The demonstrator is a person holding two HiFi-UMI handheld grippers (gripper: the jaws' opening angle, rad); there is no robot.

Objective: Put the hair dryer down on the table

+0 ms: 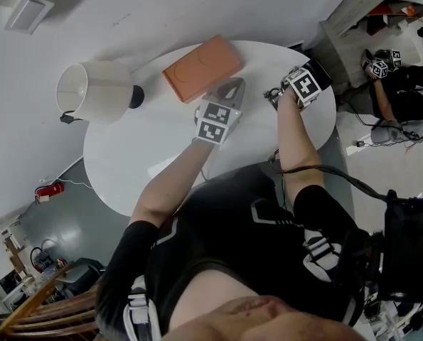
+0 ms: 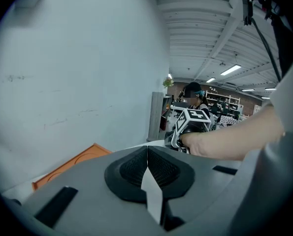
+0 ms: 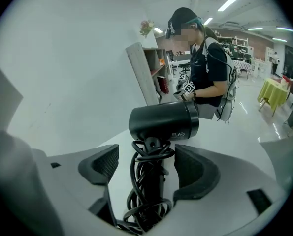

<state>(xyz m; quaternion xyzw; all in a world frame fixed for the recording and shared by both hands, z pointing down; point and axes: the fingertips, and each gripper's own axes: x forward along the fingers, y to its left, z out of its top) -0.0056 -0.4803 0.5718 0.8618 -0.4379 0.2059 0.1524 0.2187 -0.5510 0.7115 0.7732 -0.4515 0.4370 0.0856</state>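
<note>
Looking along my right gripper [image 3: 148, 166], I see the dryer [image 3: 163, 122] lying on the white table [image 3: 235, 141]. Its handle is between the jaws and its black barrel is across the far end. The jaws stand wide apart. As far as I can tell the pads [image 3: 102, 163] do not press on the handle, so I judge the dryer is released and rests by its own weight. My left gripper [image 2: 147, 166] has its jaws together with nothing between them, and it hovers over the middle of the table, near the orange box [image 1: 200, 66]. The lamp [image 1: 90, 91] is well apart from both. The danger now is the cord [image 3: 141, 200]. It is wound loosely around the handle, and some loops bulge out close to the right pad. If I pull the gripper away at an angle, a pad can hook a loop and drag the dryer with it. In the head view my right gripper works near the far edge of the table, so a dragged dryer could slide over that edge. The barrel is round too, and a small push from a jaw could make it roll. I think a straight lift away from the handle is safest.
</note>
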